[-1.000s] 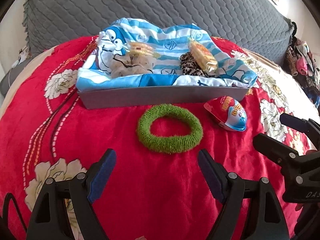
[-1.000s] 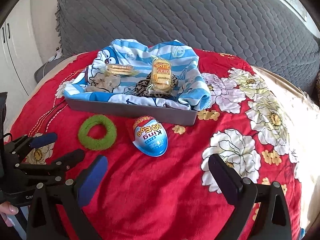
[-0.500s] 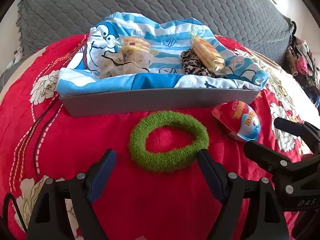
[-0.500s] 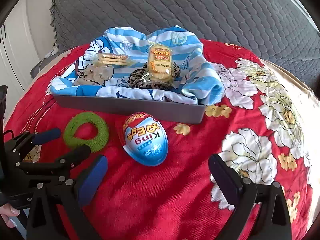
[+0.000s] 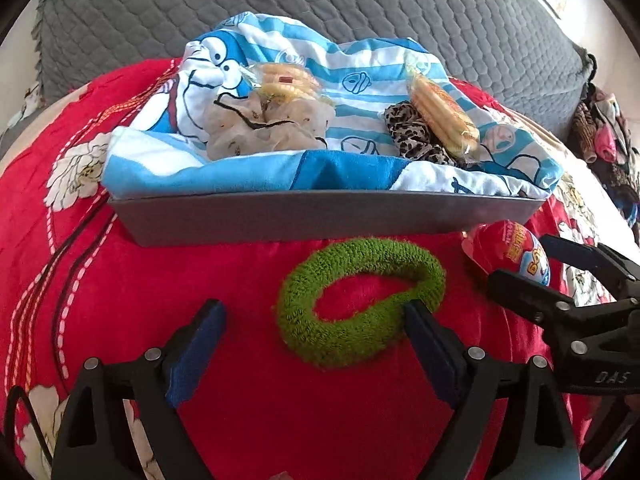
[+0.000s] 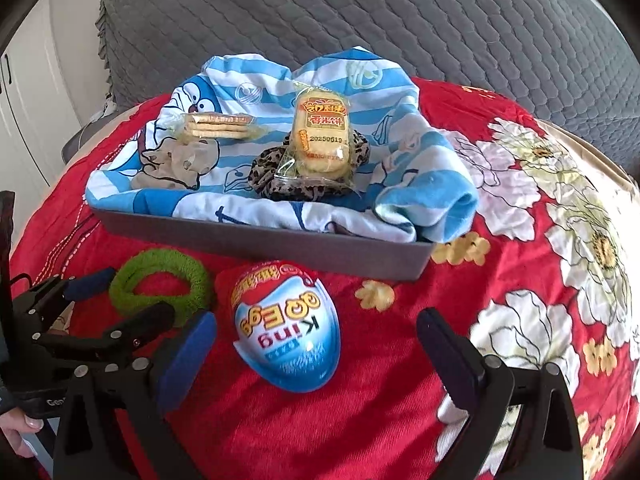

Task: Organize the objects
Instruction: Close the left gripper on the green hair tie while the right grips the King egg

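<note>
A fuzzy green ring (image 5: 344, 344) lies on the red blanket in front of the grey tray (image 5: 320, 218). My left gripper (image 5: 314, 312) straddles it with its jaws opening; the right pad is at the ring's right end, the left pad well clear. A red and blue toy egg (image 6: 286, 328) lies beside the ring (image 6: 160, 268). My right gripper (image 6: 318, 324) is open around the egg, both pads apart from it. The tray (image 6: 280, 242) holds a blue striped towel (image 6: 240, 208), two snack packets, a leopard scrunchie (image 6: 272, 172) and a beige one.
A red flowered blanket (image 6: 520, 264) covers the bed. Behind the tray rises a grey quilted cushion (image 5: 320, 8). A pile of clothes (image 5: 604, 132) sits at the far right, and a white cupboard (image 6: 32, 112) stands at the left. The two grippers work close side by side.
Both grippers have moved forward and down. The green ring now sits between the left fingers and the egg between the right fingers. The left jaws stand slightly wider.
</note>
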Action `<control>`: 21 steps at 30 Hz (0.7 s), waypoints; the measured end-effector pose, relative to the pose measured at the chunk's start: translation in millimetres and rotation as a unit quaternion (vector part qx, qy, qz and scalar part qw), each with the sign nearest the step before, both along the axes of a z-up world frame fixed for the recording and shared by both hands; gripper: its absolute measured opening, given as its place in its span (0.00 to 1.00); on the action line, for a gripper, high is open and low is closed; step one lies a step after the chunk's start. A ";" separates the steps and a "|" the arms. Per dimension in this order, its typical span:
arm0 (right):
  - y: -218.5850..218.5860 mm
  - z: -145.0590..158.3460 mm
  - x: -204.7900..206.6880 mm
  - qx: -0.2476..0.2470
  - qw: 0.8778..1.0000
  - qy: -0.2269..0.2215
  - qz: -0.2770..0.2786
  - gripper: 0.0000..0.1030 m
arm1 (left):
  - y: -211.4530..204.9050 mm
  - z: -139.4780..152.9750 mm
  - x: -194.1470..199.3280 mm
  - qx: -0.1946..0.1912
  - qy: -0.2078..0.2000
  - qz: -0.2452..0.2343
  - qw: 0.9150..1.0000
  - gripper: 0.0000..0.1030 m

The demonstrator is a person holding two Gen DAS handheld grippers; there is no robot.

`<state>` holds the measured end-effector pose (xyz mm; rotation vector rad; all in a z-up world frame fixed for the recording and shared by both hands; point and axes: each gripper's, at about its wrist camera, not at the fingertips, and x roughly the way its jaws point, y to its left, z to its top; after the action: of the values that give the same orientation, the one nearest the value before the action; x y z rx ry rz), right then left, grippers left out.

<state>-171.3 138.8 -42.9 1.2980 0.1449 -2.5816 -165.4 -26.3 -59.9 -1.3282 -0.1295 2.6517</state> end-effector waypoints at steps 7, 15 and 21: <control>-6.2 -7.2 -7.0 0.011 1.000 -0.002 0.019 0.79 | -2.3 -2.8 -8.7 0.022 -0.002 -0.023 1.000 0.89; -16.2 -9.8 -6.3 0.033 0.998 0.002 0.046 0.53 | 2.3 0.2 -9.2 0.034 0.008 -0.048 0.998 0.57; -14.0 -8.6 -5.7 0.027 0.999 -0.001 0.045 0.53 | 5.1 3.6 -5.3 0.055 0.007 -0.063 0.997 0.17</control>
<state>-176.9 124.8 -51.6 1.2805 0.2668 -2.5179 -170.7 -21.2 -56.3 -1.2418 -0.1811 2.5108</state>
